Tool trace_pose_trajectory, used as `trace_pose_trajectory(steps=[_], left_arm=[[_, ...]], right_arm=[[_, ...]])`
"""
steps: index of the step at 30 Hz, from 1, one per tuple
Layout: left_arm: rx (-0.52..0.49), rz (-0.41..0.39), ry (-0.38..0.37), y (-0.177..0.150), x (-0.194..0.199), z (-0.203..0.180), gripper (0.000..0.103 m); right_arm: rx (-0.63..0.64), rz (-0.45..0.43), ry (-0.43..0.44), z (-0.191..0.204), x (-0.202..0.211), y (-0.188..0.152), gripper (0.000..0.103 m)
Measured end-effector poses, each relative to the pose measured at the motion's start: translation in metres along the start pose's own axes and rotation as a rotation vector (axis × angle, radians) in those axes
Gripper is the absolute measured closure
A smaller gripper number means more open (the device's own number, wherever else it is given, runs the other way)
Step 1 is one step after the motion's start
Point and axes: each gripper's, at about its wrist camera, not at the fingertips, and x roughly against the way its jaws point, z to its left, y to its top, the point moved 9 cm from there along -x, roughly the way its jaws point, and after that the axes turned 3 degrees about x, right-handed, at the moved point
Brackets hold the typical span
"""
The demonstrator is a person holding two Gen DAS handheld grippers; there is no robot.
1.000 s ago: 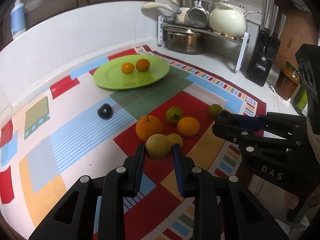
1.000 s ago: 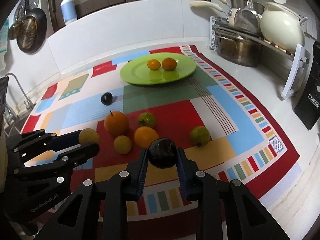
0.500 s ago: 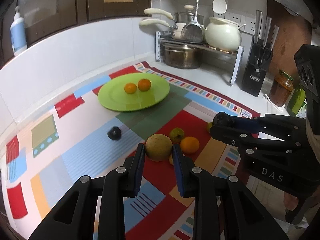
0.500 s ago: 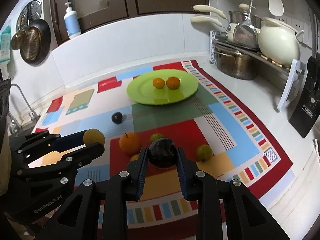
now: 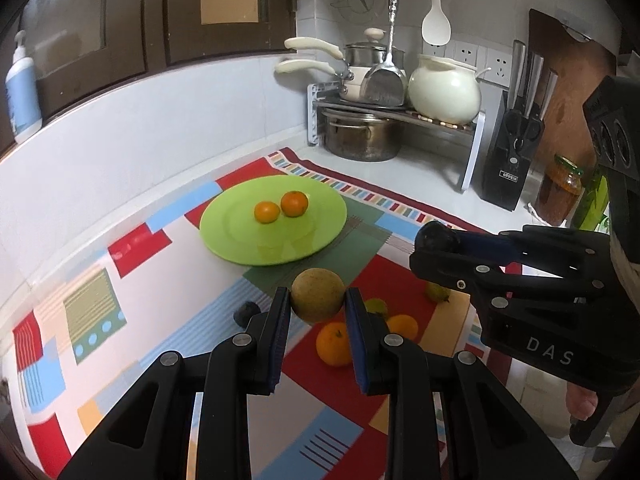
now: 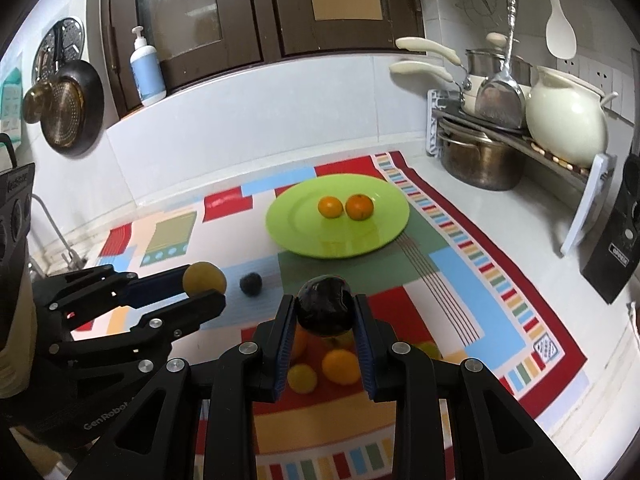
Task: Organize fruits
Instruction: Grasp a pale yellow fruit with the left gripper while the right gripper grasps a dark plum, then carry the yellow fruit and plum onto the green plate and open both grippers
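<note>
Green plate (image 5: 224, 236), multicoloured patchwork mat (image 5: 132, 276)

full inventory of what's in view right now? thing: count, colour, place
plate: 1, lime green, back of the mat
small oranges: 2, orange, on the plate
russet round fruit: 1, yellow-brown, in the left gripper
dark plum: 1, near black, in the right gripper
second dark plum: 1, on the mat, left of the loose fruit
loose citrus: at least 4, orange, yellow and green, on the mat's red patch, partly hidden
mat: 1, multicolour patchwork, on the counter
pot rack: 1, holds steel pot, pans, cream pot; back right
knife block: 1, black
jar: 1, orange contents
pump bottle: 1, blue and white, on the ledge
left gripper: black, shut on the russet fruit
right gripper: black, shut on the plum
</note>
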Motion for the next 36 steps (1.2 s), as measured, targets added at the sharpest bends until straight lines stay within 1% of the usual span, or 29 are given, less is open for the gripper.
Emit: trace_pose_trajectory(steps=[5, 9, 14, 19, 27, 36], left_arm=[[-0.002, 0.007, -0.022, 0.013, -0.01, 0.009, 0.075], [-0.008, 0.011, -0.023, 0.023, -0.019, 0.017, 0.075], [-0.008, 0.019, -0.024, 0.037, -0.032, 0.028, 0.075], [-0.006, 0.033, -0.022, 0.051, -0.047, 0.039, 0.075], [-0.002, 0.075, -0.027, 0.064, -0.078, 0.052, 0.075], [-0.001, 0.143, -0.037, 0.065, -0.121, 0.067, 0.075]], right_arm=[[-0.02, -0.007, 0.001, -0.001, -0.012, 0.014, 0.074], [-0.046, -0.006, 0.011, -0.005, -0.026, 0.029, 0.074], [-0.027, -0.004, -0.005, -0.007, -0.04, 0.047, 0.074], [-0.016, 0.012, -0.002, -0.009, -0.055, 0.062, 0.074], [0.0, 0.061, 0.011, -0.013, -0.087, 0.076, 0.074], [0.003, 0.13, 0.021, -0.023, -0.131, 0.081, 0.074]])
